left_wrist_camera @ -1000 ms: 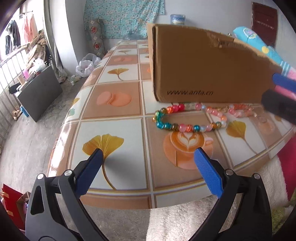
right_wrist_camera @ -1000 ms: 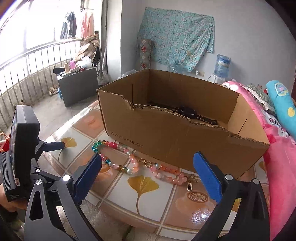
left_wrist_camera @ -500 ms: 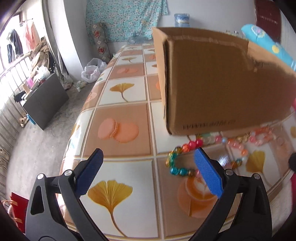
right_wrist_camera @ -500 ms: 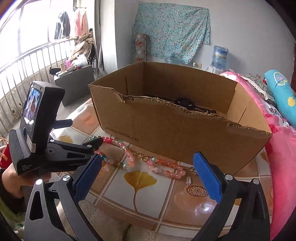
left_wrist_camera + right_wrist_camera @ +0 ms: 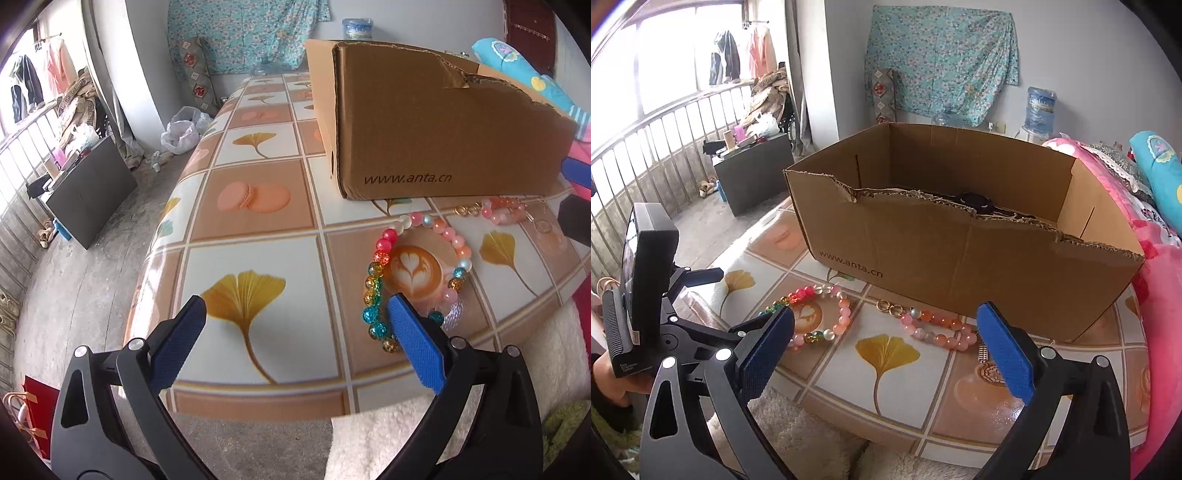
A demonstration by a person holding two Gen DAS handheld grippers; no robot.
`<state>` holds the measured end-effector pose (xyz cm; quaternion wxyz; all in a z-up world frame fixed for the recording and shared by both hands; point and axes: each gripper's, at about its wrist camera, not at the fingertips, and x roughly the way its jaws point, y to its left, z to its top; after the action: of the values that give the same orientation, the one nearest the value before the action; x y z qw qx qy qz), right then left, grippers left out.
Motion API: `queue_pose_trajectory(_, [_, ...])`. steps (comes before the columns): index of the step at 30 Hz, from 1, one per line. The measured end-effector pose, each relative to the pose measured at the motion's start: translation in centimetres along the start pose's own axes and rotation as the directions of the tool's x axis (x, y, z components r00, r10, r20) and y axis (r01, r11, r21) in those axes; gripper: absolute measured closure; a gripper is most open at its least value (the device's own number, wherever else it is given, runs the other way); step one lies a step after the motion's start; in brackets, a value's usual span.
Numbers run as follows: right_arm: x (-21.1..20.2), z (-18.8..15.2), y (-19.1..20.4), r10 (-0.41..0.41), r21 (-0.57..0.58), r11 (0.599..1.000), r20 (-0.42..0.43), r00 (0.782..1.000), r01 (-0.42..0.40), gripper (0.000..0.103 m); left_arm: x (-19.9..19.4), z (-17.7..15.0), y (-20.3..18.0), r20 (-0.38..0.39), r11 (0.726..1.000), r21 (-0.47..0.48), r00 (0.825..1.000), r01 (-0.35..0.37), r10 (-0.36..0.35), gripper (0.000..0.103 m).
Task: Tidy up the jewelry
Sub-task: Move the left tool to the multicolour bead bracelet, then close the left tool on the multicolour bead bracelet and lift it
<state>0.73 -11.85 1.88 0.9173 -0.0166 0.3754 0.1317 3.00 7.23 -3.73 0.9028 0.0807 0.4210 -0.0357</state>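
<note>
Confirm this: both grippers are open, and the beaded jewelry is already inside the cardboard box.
Not quite. Both the left gripper and right gripper are open, but the beaded jewelry lies on the tablecloth in front of the cardboard box, not inside. The right wrist view shows it.

Only legible text: "www.anta.cn", printed in dark italic letters low on the long side wall of the cardboard box [image 5: 443,122], near its left corner; same print shows in the right wrist view too. Small white lettering on the black device [image 5: 631,295] clamped to the left gripper is too tiny to read.
</note>
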Motion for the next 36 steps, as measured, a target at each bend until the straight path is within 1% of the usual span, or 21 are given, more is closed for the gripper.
queue_pose_trajectory(1, [0.0,-0.1,0.1,0.012,0.003,1.0,-0.007,1.0,-0.012,0.007,-0.2,-0.2,0.1,0.001,1.0,-0.001,1.0,0.0,0.0,0.008])
queue_pose_trajectory(3, [0.2,-0.2,0.3,0.038,0.005,0.999,-0.021,0.999,-0.038,0.018,-0.6,-0.6,0.2,0.008,1.0,-0.003,1.0,-0.002,0.002,0.008])
queue_pose_trajectory(4, [0.4,-0.1,0.4,0.057,0.01,0.998,-0.032,0.998,-0.056,0.019,-0.7,-0.7,0.2,0.014,1.0,-0.001,1.0,-0.003,0.003,0.008])
queue_pose_trajectory(5, [0.6,0.0,0.5,0.075,0.017,0.997,-0.039,0.996,-0.074,0.023,-1.0,-0.8,0.2,0.023,1.0,0.001,1.0,-0.003,0.003,0.008])
queue_pose_trajectory(6, [0.8,0.1,0.5,0.1,0.027,0.995,-0.053,0.994,-0.099,0.028,-1.4,-0.9,0.2,0.039,1.0,0.0,0.999,0.005,-0.005,0.009])
queue_pose_trajectory(8, [1.3,0.0,0.7,0.128,0.037,0.991,-0.072,0.989,-0.125,0.033,-2.1,-1.1,0.4,0.07,0.999,-0.018,0.997,0.044,-0.043,0.01])
queue_pose_trajectory(9, [1.6,0.0,0.9,0.141,0.039,0.99,-0.087,0.986,-0.138,0.037,-2.5,-1.1,0.6,0.085,0.997,-0.034,0.994,0.071,-0.068,0.014])
queue_pose_trajectory(10, [1.9,-0.1,0.9,0.151,0.04,0.988,-0.1,0.983,-0.148,0.039,-2.8,-1.0,0.9,0.099,0.994,-0.048,0.991,0.094,-0.089,0.016])
queue_pose_trajectory(12, [2.5,-0.2,1.3,0.172,0.04,0.985,-0.123,0.977,-0.168,0.044,-3.0,-0.8,1.2,0.118,0.987,-0.072,0.984,0.145,-0.136,0.031])
queue_pose_trajectory(13, [2.7,-0.3,1.5,0.179,0.037,0.984,-0.133,0.975,-0.176,0.045,-3.0,-0.8,1.3,0.12,0.981,-0.085,0.979,0.177,-0.166,0.035])
queue_pose_trajectory(15, [3.2,-0.4,1.9,0.187,0.031,0.982,-0.152,0.971,-0.184,0.049,-2.7,-0.7,1.4,0.117,0.968,-0.101,0.969,0.23,-0.218,0.047])
queue_pose_trajectory(18, [3.9,-0.4,2.3,0.186,0.025,0.983,-0.177,0.966,-0.184,0.055,-2.1,-0.5,1.1,0.102,0.959,-0.1,0.962,0.265,-0.255,0.057])
queue_pose_trajectory(19, [4.2,-0.4,2.3,0.186,0.024,0.982,-0.186,0.965,-0.185,0.056,-1.9,-0.4,0.9,0.097,0.958,-0.097,0.96,0.271,-0.262,0.058])
queue_pose_trajectory(20, [4.4,-0.4,2.4,0.186,0.023,0.982,-0.193,0.963,-0.185,0.059,-1.7,-0.4,0.8,0.095,0.956,-0.095,0.958,0.279,-0.27,0.059])
queue_pose_trajectory(22, [5.0,-0.3,2.5,0.178,0.014,0.984,-0.205,0.962,-0.179,0.062,-1.3,-0.3,0.5,0.079,0.955,-0.091,0.958,0.282,-0.276,0.06])
queue_pose_trajectory(24, [5.4,-0.1,2.6,0.175,0.012,0.984,-0.216,0.961,-0.177,0.068,-0.7,0.0,0.1,0.059,0.958,-0.08,0.96,0.277,-0.273,0.066])
queue_pose_trajectory(27, [6.2,0.1,2.6,0.172,0.008,0.984,-0.233,0.957,-0.175,0.071,-0.3,0.4,-0.3,0.044,0.966,-0.057,0.967,0.253,-0.251,0.073])
queue_pose_trajectory(29, [6.7,0.3,2.7,0.173,-0.004,0.984,-0.241,0.955,-0.179,0.072,0.1,0.7,-0.5,0.033,0.97,-0.046,0.971,0.238,-0.237,0.076])
queue_pose_trajectory(34, [7.8,0.5,3.5,0.152,-0.039,0.985,-0.259,0.954,-0.167,0.074,0.4,1.1,-0.8,0.022,0.978,-0.027,0.978,0.208,-0.207,0.077])
queue_pose_trajectory(36, [7.9,0.6,3.9,0.14,-0.051,0.986,-0.258,0.956,-0.158,0.079,0.5,1.3,-1.1,0.02,0.982,-0.013,0.981,0.191,-0.191,0.077])
